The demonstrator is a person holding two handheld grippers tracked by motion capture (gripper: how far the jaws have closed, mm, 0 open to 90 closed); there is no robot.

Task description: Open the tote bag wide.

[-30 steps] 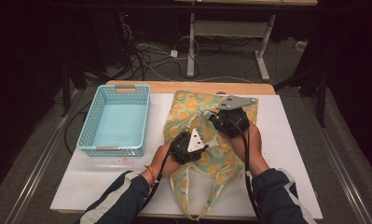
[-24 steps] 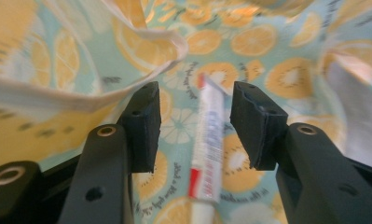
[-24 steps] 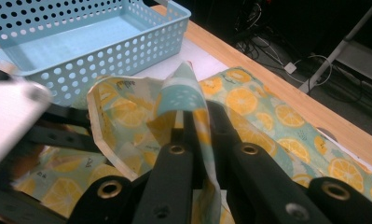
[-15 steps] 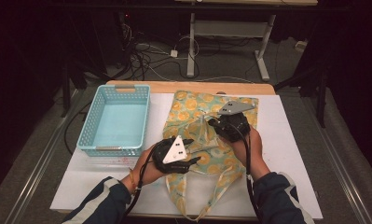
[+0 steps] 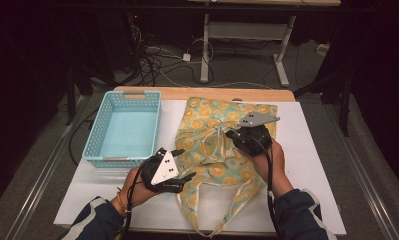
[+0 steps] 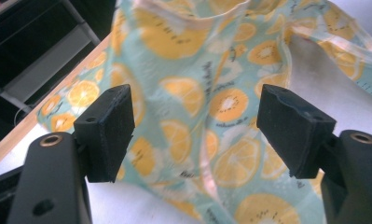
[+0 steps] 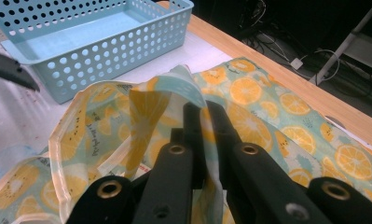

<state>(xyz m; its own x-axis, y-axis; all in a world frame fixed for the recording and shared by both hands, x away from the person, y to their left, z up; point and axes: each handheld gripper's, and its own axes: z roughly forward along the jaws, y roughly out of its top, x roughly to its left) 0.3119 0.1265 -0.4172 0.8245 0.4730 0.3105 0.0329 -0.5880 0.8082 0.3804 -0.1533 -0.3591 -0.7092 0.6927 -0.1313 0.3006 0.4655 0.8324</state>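
A teal cloth tote bag [image 5: 214,150] printed with orange slices lies on the white table top, handles toward the person. My right gripper [image 5: 232,135] is shut on a lifted fold of the bag [image 7: 193,93] near its middle; the cloth drapes over the closed jaws. My left gripper [image 5: 184,162] is open at the bag's left edge, low over the table. Between its fingers [image 6: 109,130] the bag [image 6: 211,98] lies spread, untouched.
A light blue perforated basket [image 5: 122,127], empty, stands left of the bag on the table [image 5: 312,165]; it is also in the right gripper view [image 7: 95,42]. Behind the wooden far edge are cables and a desk frame on the floor.
My left gripper has let go of the bag, drawn back down and to the left, and now stands open. The right gripper stays shut on the fold, barely moved.
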